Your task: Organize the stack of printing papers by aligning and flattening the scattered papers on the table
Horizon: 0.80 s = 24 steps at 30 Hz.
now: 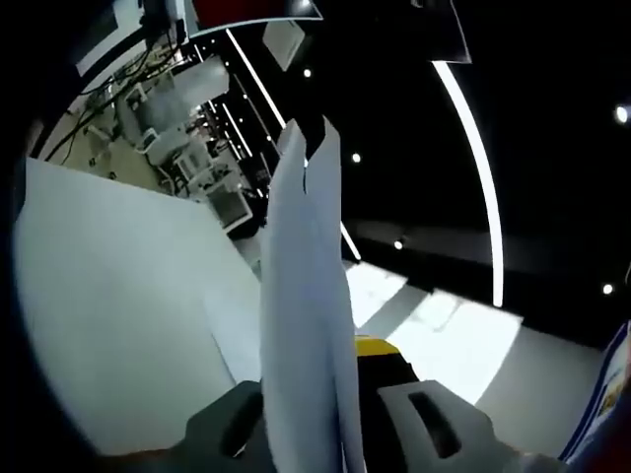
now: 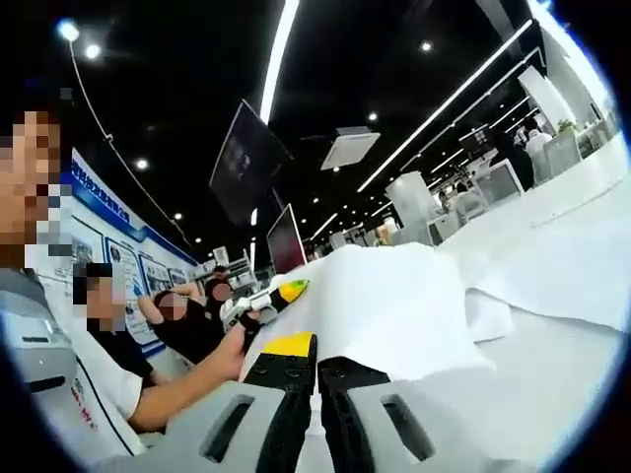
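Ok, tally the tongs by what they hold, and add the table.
Grey two-jaw tongs clamped on the upright sheaf of white printing paper: 1, the left tongs
Grey two-jaw tongs closed with nothing seen between them: 1, the right tongs
White flat table: 1
Total: 3

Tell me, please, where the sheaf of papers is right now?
In the left gripper view, the sheaf of papers stands edge-on between the left tool jaws, above the white table.
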Each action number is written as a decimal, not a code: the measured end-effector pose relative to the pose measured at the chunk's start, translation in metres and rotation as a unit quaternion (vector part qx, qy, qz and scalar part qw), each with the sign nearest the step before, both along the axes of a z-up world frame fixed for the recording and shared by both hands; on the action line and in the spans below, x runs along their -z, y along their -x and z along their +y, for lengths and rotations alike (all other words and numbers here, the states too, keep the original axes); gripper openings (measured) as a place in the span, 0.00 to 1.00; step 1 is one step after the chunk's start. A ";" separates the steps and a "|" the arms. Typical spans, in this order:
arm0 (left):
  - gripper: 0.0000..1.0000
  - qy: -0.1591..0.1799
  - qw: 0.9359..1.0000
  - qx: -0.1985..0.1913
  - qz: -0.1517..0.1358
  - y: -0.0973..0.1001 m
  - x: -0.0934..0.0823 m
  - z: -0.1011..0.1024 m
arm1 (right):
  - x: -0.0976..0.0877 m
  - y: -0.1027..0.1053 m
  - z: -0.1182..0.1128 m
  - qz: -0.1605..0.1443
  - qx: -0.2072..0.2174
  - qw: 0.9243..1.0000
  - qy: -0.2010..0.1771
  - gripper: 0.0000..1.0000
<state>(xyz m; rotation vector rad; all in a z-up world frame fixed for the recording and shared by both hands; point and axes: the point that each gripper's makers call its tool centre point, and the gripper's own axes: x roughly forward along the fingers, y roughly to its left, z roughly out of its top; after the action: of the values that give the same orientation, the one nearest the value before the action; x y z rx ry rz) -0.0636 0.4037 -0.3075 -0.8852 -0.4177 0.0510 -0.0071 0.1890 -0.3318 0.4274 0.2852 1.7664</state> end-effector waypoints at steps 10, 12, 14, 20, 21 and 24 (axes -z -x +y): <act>0.10 0.007 1.000 -0.002 -0.006 0.001 -0.001 0.004 | -0.001 0.009 0.003 0.005 -0.018 1.000 0.002 0.00; 0.11 0.007 1.000 -0.001 -0.006 0.000 -0.002 0.004 | -0.001 0.011 0.004 0.005 -0.024 1.000 0.002 0.00; 0.11 0.007 1.000 -0.002 -0.006 0.000 -0.002 0.004 | -0.001 0.013 0.004 0.005 -0.028 1.000 0.003 0.00; 0.12 0.008 1.000 -0.002 -0.007 0.001 -0.002 0.004 | 0.001 0.018 0.005 0.004 -0.038 0.999 0.008 0.00; 0.12 0.008 1.000 -0.002 -0.007 0.001 -0.002 0.003 | 0.001 0.018 0.005 0.004 -0.039 0.999 0.007 0.00; 0.12 0.008 1.000 -0.002 -0.008 0.001 -0.002 0.003 | 0.000 0.019 0.005 0.010 -0.043 0.999 0.007 0.00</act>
<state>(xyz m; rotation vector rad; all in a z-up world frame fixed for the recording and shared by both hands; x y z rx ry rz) -0.0643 0.4066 -0.3053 -0.9014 -0.4340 0.0508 -0.0266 0.1945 -0.3323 0.4270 0.3346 1.8442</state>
